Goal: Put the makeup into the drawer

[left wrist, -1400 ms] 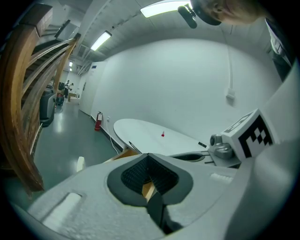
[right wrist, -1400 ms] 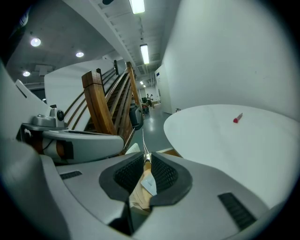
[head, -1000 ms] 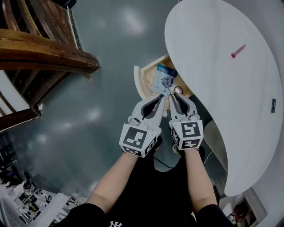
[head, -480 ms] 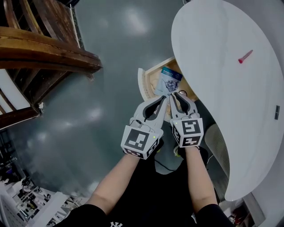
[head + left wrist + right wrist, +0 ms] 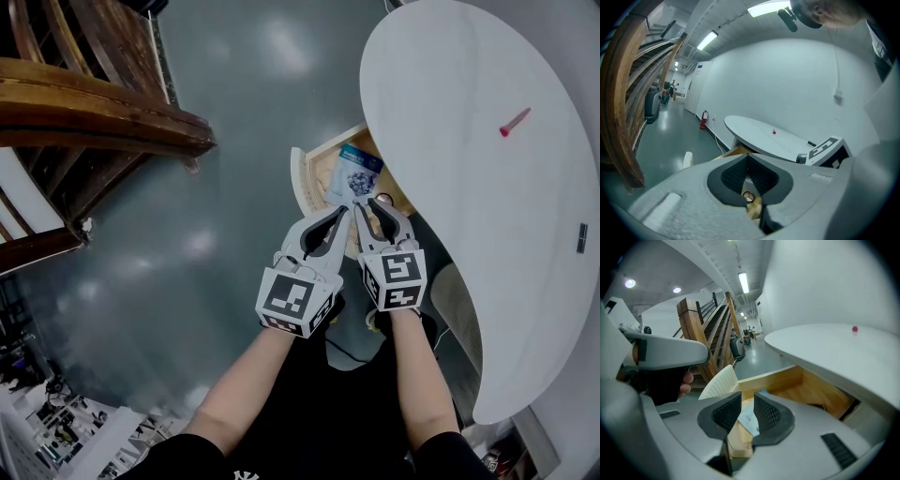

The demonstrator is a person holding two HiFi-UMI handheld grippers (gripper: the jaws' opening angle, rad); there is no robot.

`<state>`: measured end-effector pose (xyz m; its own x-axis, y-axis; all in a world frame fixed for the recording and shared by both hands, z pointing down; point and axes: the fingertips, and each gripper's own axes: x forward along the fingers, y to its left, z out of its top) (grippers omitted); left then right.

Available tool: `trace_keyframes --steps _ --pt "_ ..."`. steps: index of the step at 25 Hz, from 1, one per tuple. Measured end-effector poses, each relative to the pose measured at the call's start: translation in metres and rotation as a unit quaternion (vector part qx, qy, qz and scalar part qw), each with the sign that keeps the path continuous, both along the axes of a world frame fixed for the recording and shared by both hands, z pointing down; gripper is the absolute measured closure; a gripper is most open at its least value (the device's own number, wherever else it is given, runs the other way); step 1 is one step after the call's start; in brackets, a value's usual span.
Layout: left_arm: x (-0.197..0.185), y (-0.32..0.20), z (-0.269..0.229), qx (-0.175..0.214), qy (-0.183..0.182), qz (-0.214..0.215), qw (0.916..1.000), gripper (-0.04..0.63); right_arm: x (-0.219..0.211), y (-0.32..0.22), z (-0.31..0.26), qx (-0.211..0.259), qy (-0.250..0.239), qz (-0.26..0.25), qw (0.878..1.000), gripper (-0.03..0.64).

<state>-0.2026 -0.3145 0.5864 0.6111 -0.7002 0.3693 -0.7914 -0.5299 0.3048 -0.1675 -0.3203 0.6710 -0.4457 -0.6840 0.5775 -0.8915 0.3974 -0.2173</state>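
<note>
A blue-and-white makeup packet (image 5: 358,173) lies in the open wooden drawer (image 5: 314,169) under the white table (image 5: 469,216). Both grippers hover side by side just over the drawer's near end. My left gripper (image 5: 342,214) has its tips together with nothing between them (image 5: 747,158). My right gripper (image 5: 366,206) stands narrowly open beside it, and the packet (image 5: 749,420) shows through the gap of its jaws (image 5: 746,401), below them. A small red makeup stick (image 5: 514,122) lies on the tabletop.
The drawer has a white ribbed front (image 5: 298,183) and also holds a small round item (image 5: 382,200). A wooden staircase (image 5: 94,103) rises at the left over the grey floor. The table edge overhangs the drawer's right side.
Both grippers have drawn back slightly toward me from the packet. The packet stays lying in the drawer.
</note>
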Motion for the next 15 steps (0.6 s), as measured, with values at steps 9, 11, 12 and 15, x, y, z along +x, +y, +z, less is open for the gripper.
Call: trace_keyframes --steps 9,11,12,15 --pt "0.007 0.013 -0.042 -0.002 -0.004 0.011 0.9999 0.586 0.004 0.015 -0.067 0.016 -0.012 0.004 1.0 0.581" --pt "0.009 0.015 -0.055 0.002 -0.005 0.014 0.9999 0.586 0.007 0.017 -0.085 0.024 -0.015 0.007 1.0 0.586" --pt "0.01 0.016 -0.062 0.004 -0.006 0.016 0.9998 0.586 0.007 0.018 -0.095 0.03 -0.016 0.008 0.999 0.588" --pt "0.016 0.018 -0.082 0.012 -0.005 0.022 0.9997 0.586 0.01 0.02 -0.123 0.045 -0.018 0.01 0.999 0.592"
